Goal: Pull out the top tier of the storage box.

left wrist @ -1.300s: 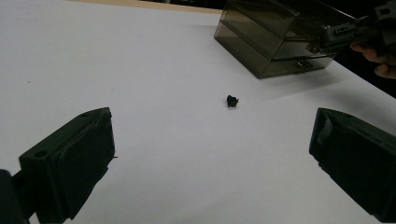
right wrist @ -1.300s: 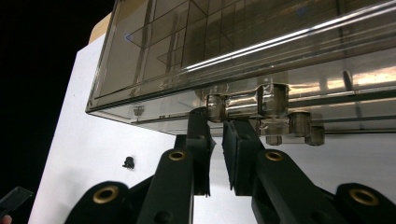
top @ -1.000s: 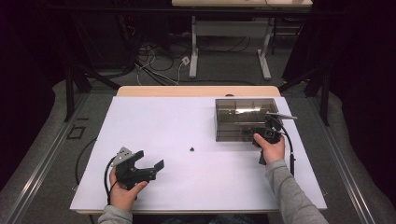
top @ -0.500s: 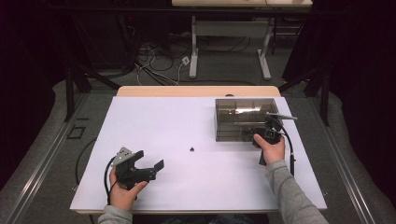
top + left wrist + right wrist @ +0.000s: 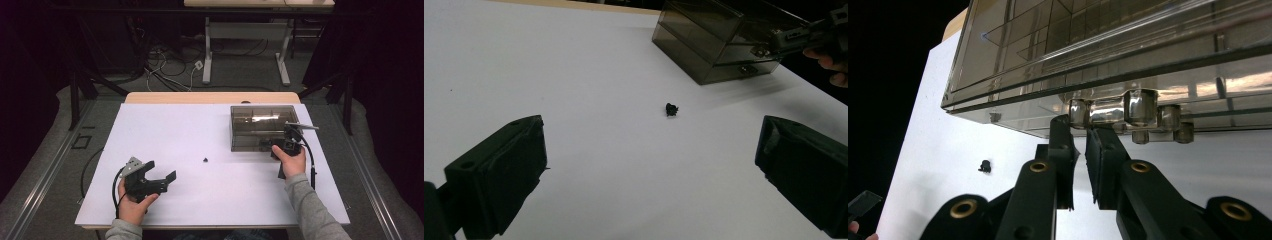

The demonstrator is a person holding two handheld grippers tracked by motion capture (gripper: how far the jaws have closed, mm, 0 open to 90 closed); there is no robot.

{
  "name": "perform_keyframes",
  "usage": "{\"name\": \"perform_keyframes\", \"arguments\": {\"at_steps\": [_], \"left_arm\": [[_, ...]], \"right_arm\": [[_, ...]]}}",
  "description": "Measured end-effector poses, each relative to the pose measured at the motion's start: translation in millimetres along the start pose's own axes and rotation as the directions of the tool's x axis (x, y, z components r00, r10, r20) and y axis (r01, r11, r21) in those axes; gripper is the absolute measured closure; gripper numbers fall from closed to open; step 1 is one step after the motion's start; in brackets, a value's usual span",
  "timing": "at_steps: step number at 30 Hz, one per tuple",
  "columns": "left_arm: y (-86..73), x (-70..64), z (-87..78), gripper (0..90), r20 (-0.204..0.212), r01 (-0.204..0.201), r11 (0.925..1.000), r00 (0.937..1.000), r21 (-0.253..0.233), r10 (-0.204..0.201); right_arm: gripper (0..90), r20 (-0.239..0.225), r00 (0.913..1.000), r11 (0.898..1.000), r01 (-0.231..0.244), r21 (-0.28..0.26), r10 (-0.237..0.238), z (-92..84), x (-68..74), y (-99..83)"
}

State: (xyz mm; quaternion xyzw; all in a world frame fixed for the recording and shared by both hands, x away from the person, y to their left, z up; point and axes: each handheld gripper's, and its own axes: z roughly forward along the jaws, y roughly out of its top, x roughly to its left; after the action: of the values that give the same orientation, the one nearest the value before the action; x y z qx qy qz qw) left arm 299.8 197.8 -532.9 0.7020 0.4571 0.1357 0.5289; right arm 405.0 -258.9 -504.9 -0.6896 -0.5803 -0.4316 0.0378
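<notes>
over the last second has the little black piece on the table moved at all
No. In the high view the small black piece sits at the same spot on the white table, the same way off the smoky plastic box, left of its near corner.

Lab or test workspace, dark surround

White-topped table [image 5: 175,130]; black curtains [image 5: 385,75]; loose cables [image 5: 170,70] on grey floor [image 5: 50,150]; second desk frame [image 5: 245,45] behind.

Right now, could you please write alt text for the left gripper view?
An open left claw frames a small black part lying alone on the white table. Beyond it stands a smoky clear box, met by the right claw at its right.
</notes>
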Motion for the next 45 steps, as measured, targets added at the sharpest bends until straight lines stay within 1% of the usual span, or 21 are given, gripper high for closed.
{"name": "perform_keyframes", "arguments": {"at_steps": [2,3,6,8,10,14,15,16,21,23,24,25,29,31,32,33,34,36,37,39,45], "left_arm": [[0.2,-0.3,0.5,0.4,0.002,0.002,1.0000,1.0000,0.000,-0.002],[0.3,-0.3,0.8,0.4,0.002,0.000,1.0000,1.0000,-0.001,0.000],[0.7,-0.2,1.3,0.4,0.005,-0.002,1.0000,1.0000,0.001,0.002],[1.0,-0.2,1.8,0.4,0.007,-0.002,1.0000,1.0000,0.002,0.002],[1.3,-0.3,2.6,0.4,0.008,-0.004,1.0000,1.0000,0.001,0.004],[2.1,-0.7,4.7,0.4,0.013,-0.004,1.0000,0.9999,0.000,0.004],[2.4,-0.7,5.2,0.4,0.014,-0.006,1.0000,0.9999,-0.001,0.006],[2.6,-0.8,5.7,0.4,0.015,-0.005,1.0000,0.9999,0.002,0.005],[3.8,-1.7,9.2,0.4,0.026,-0.010,0.9999,0.9996,0.006,0.009],[4.3,-2.3,10.6,0.4,0.028,-0.009,1.0000,0.9996,0.005,0.008],[4.6,-2.2,11.2,0.4,0.029,-0.013,0.9999,0.9995,0.007,0.013],[4.8,-2.4,11.8,0.4,0.031,-0.011,0.9999,0.9995,0.008,0.011],[5.8,-2.6,13.7,0.3,0.038,-0.014,0.9999,0.9992,0.009,0.014],[6.1,-3.0,14.9,0.4,0.039,-0.012,0.9999,0.9992,0.008,0.012],[6.3,-2.9,15.6,0.4,0.041,-0.016,0.9998,0.9990,0.009,0.015],[6.5,-2.9,15.9,0.3,0.043,-0.016,0.9998,0.9990,0.011,0.015],[6.6,-3.0,16.5,0.4,0.043,-0.016,0.9998,0.9989,0.010,0.015],[6.9,-3.1,17.0,0.4,0.044,-0.017,0.9998,0.9989,0.011,0.017],[7.0,-3.3,17.3,0.4,0.045,-0.017,0.9998,0.9988,0.010,0.016],[7.1,-3.4,17.7,0.4,0.047,-0.017,0.9998,0.9988,0.011,0.017],[7.0,-3.3,17.8,0.3,0.047,-0.016,0.9998,0.9988,0.011,0.016]], "right_arm": [[82.0,-0.001,0.9999,1.000,0.011,-0.004,-0.011,0.1,-0.5,0.1],[82.0,0.006,0.9997,1.000,0.024,0.019,-0.025,-1.6,-1.3,0.2],[82.0,-0.002,0.9996,1.000,0.027,-0.003,-0.027,-0.8,-1.5,-1.3],[82.0,0.004,0.9998,1.000,0.021,0.019,-0.021,-3.0,-0.6,-1.7],[82.0,-0.001,0.9998,1.000,0.018,0.006,-0.018,-2.3,-0.5,-2.3],[82.1,0.005,0.9993,0.999,0.036,0.021,-0.036,-4.5,-0.8,-3.6],[84.2,0.005,0.9995,1.000,0.030,0.008,-0.030,-4.0,-0.6,-4.7],[87.6,0.002,0.9997,0.999,0.026,0.024,-0.026,-5.4,-0.5,-5.0],[86.6,-0.015,0.9997,1.000,0.019,0.008,-0.019,-7.7,1.7,-6.9],[86.5,-0.009,0.9994,0.999,0.034,0.025,-0.034,-9.9,0.8,-7.2],[86.3,-0.009,0.9995,1.000,0.029,0.005,-0.029,-9.5,1.0,-8.3],[85.5,-0.005,0.9992,0.999,0.040,0.020,-0.039,-11.2,0.3,-8.2],[82.7,-0.017,0.9992,0.999,0.036,0.011,-0.036,-13.7,0.1,-9.1],[80.6,-0.002,0.9990,0.999,0.045,0.014,-0.045,-15.5,1.6,-9.6],[79.7,0.001,0.9978,0.998,0.066,-0.015,-0.066,-14.5,0.7,-10.8],[78.5,0.006,0.9974,0.997,0.072,-0.001,-0.072,-16.5,1.9,-10.5],[77.8,0.001,0.9976,0.997,0.069,-0.019,-0.069,-16.0,2.6,-11.6],[76.1,0.007,0.9966,0.997,0.083,0.000,-0.083,-18.5,3.7,-11.6],[75.3,0.000,0.9966,0.996,0.082,-0.028,-0.082,-17.1,4.2,-12.7],[73.0,0.003,0.9955,0.996,0.094,-0.001,-0.094,-20.0,5.0,-12.7],[67.8,-0.006,0.9928,0.993,0.120,0.000,-0.120,-21.1,4.8,-13.0]]}}
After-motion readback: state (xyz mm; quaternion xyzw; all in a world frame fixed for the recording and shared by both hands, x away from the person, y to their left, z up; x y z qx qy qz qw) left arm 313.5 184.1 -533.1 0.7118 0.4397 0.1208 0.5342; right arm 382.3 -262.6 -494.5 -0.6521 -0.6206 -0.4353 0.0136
